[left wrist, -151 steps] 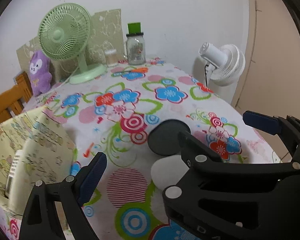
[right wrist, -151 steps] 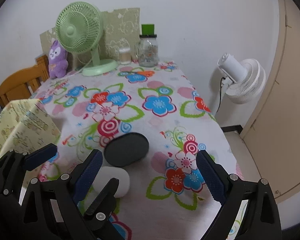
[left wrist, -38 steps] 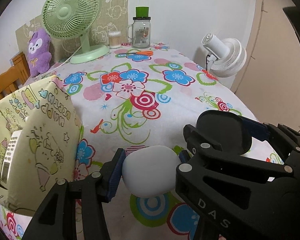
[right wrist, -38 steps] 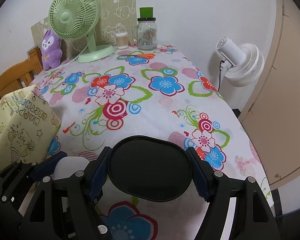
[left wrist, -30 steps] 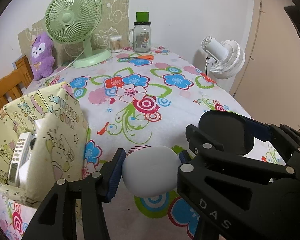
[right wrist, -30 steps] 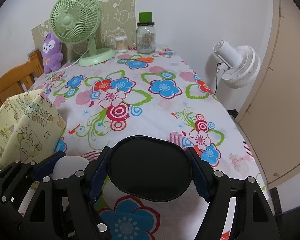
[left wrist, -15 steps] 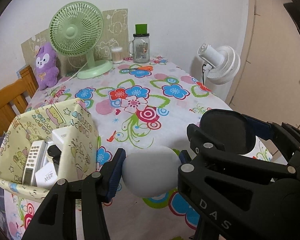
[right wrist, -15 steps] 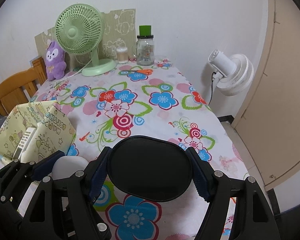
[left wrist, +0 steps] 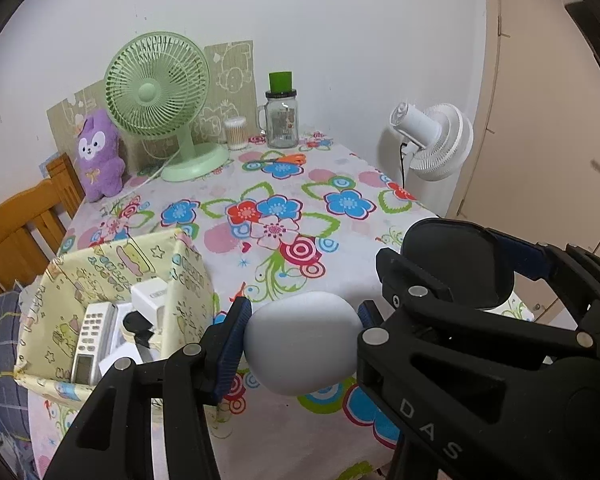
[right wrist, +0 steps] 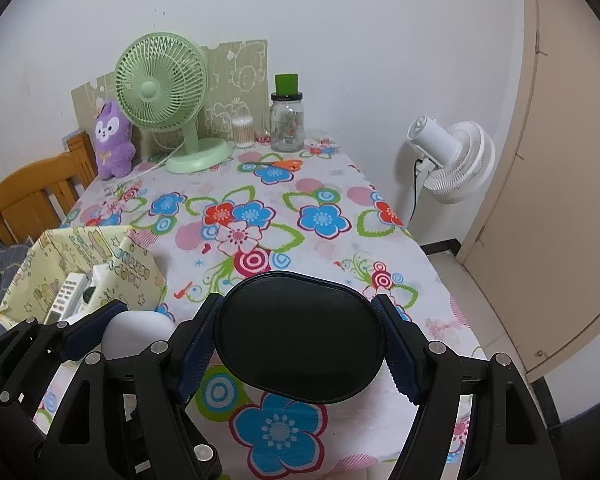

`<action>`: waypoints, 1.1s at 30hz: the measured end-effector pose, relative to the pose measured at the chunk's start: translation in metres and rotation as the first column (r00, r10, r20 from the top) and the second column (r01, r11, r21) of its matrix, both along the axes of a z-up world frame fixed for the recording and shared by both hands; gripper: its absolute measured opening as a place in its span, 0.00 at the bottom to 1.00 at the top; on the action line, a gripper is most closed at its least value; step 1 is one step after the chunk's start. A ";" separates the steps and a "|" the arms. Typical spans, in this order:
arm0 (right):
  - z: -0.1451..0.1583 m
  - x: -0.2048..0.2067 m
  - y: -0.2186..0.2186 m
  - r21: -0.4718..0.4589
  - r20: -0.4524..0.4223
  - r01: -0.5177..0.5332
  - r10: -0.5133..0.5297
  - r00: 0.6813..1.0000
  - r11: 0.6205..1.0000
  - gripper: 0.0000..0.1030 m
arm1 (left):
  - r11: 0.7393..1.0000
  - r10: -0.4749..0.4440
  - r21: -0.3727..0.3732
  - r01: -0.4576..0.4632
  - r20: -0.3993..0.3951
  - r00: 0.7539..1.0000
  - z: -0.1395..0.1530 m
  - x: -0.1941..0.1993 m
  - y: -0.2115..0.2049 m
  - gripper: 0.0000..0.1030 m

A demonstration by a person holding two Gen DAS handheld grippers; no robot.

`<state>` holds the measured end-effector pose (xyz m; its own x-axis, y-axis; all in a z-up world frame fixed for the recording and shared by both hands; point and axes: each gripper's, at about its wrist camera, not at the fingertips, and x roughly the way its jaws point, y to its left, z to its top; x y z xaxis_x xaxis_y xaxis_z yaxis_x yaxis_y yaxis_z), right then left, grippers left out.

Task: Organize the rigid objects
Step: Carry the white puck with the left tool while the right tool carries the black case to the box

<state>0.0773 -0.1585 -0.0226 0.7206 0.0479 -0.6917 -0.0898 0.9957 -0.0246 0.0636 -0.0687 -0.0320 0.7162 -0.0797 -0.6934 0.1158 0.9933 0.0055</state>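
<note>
Both tongs are loaded and raised above the near edge of the floral-clothed surface (right wrist: 324, 208). The left tongs (left wrist: 300, 336) are clamped on a white egg-shaped case (left wrist: 302, 340), their blue pads (left wrist: 232, 340) pressed to its sides, and the right tongs (right wrist: 298, 344) are clamped on a black oval case (right wrist: 300, 336) that fills the gap between the jaws. A moment ago the same grips sat lower, close over the cloth; now the cameras look down from higher, and the open top of the yellow patterned storage box (left wrist: 188, 276) at the near left corner has come into view. Inside it lie a white remote control (left wrist: 90, 340), a white adapter block (left wrist: 150, 296) and something small and black that cannot be made out clearly. The lift suggests both cases are off the cloth and ready to travel, and the box looks the likely place for them. The white case hangs just right of the box wall, so it would probably go in first, with the black case farther toward the right edge following. The green desk fan (left wrist: 160, 100), purple plush (left wrist: 100, 152) and glass jar (left wrist: 282, 120) stand along the far edge, well apart from the work.
</note>
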 end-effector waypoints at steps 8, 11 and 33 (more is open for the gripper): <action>0.017 0.001 0.008 -0.009 0.025 0.001 -0.001 1.000 1.000 0.74 | 1.000 -0.003 -0.007 0.004 0.023 1.000 0.014 0.002 0.008 0.55; 0.023 0.003 0.013 -0.009 0.033 -0.001 0.001 0.999 1.000 0.74 | 1.000 -0.002 -0.006 0.002 0.030 1.000 0.019 0.003 0.013 0.55; 0.031 0.019 0.075 -0.006 0.021 -0.037 0.038 0.999 0.999 0.74 | 0.999 0.032 -0.017 -0.032 0.024 0.999 0.024 0.015 0.074 0.55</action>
<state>0.0968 -0.0837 0.0084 0.7331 0.0710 -0.6764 -0.1264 0.9914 -0.0329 0.0790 0.0054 -0.0077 0.7350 -0.0678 -0.6747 0.0840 0.9964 -0.0086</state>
